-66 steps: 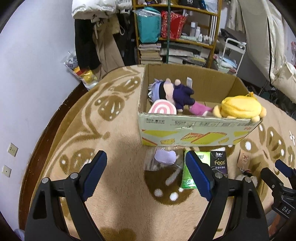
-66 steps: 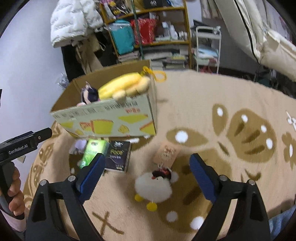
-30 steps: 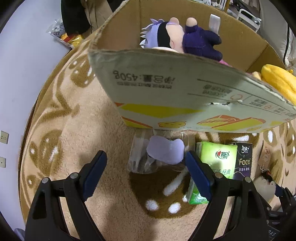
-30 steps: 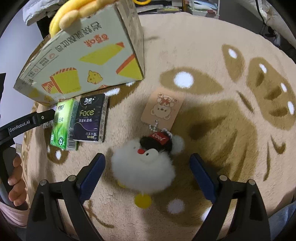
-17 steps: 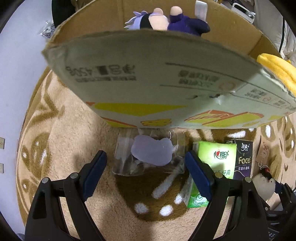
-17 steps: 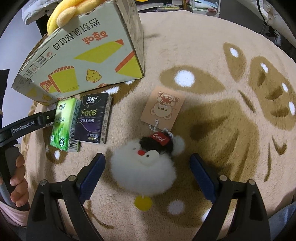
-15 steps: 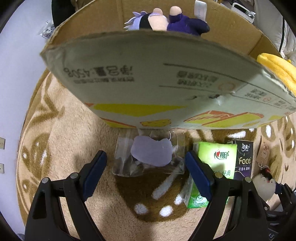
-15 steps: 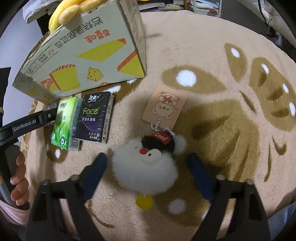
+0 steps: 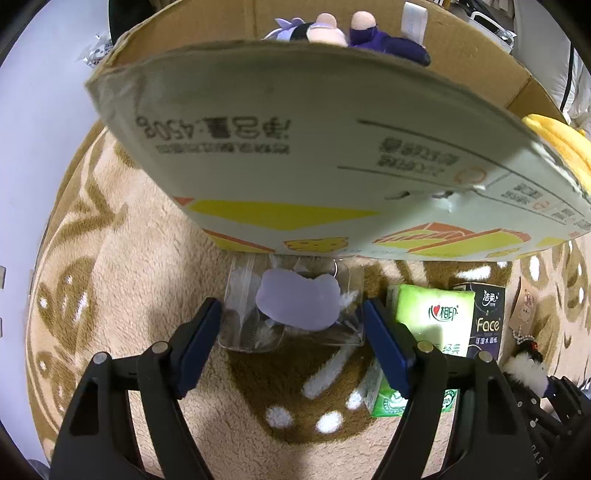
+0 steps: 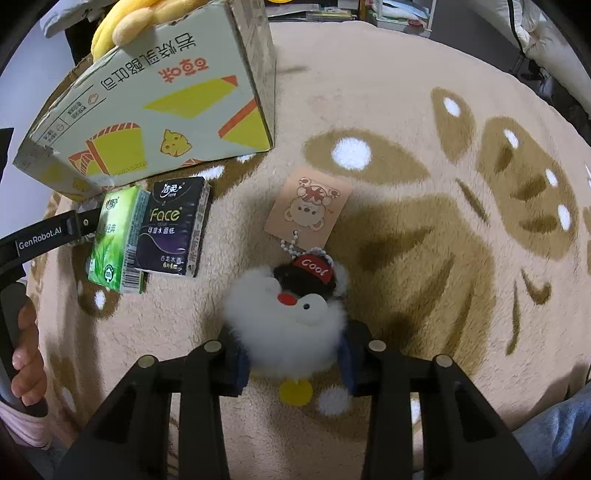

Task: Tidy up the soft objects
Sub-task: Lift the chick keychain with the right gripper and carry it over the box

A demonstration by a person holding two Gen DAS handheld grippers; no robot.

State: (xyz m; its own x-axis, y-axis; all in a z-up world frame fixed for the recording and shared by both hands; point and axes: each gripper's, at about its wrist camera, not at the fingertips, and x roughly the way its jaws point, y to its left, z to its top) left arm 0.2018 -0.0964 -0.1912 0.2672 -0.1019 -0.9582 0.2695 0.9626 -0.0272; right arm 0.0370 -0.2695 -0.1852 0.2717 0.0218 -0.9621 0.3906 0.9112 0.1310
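Note:
A lilac plush in a clear bag lies on the rug against the cardboard box. My left gripper straddles the bag, its jaws closing, blue pads right at the bag's edges with no squeeze visible. A white fluffy bird plush with a black cap marked "Cool" lies on the rug in the right wrist view. My right gripper is closing on it, pads sunk into its fur. The bird also shows at the lower right of the left wrist view.
A green tissue pack and a black "Face" pack lie by the box. A bear card tag hangs off the bird's chain. A yellow plush drapes over the rim; a doll lies inside. A hand holds the left tool.
Both grippers came down from a higher view to the rug. The right jaws closed from wide apart onto the white bird. The left jaws narrowed around the bagged plush.

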